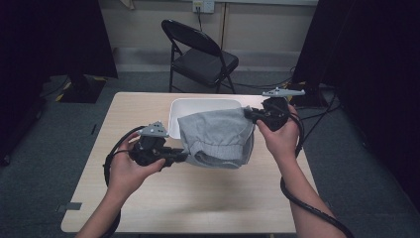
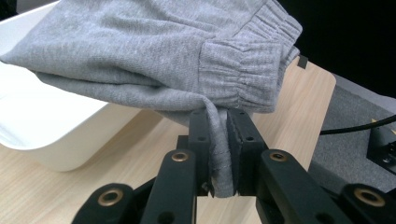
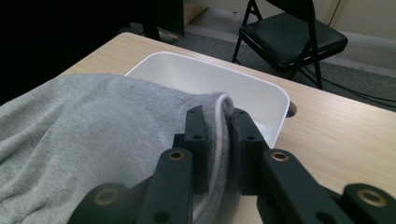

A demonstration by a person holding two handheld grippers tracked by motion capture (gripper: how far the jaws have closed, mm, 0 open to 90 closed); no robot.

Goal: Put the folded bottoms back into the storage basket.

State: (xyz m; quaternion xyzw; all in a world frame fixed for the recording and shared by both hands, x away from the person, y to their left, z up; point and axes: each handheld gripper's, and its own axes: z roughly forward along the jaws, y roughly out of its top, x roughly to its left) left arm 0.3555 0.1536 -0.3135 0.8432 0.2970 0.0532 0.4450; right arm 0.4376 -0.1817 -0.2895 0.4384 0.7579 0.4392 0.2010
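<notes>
Grey sweatpants [image 1: 218, 138], folded, hang stretched between the two hands above the tabletop [image 1: 198, 198], with their far part over the white bin [image 1: 198, 105] that sits at the far middle of the tabletop. From the high view the whole span shows: the left hand-held gripper [image 1: 181, 156] takes the near left corner of the cloth, and the right hand-held gripper [image 1: 250, 115] takes the far right corner. A black folding chair [image 1: 200, 52] stands on the carpet beyond the tabletop.

The left gripper view adds the gathered elastic cuff [image 2: 240, 74] just above the grip, and the bin's rim [image 2: 70, 140] lying under the cloth on the left. Here the left hand-held gripper [image 2: 218, 154] has its jaws pressed together on a thin hem edge of the sweatpants [image 2: 140, 46].

The right gripper view shows the bin's open inside [image 3: 210, 79] beyond the cloth. The right hand-held gripper [image 3: 219, 149] is likewise closed, pinching a rolled fold of the sweatpants [image 3: 93, 126] between its jaws.
</notes>
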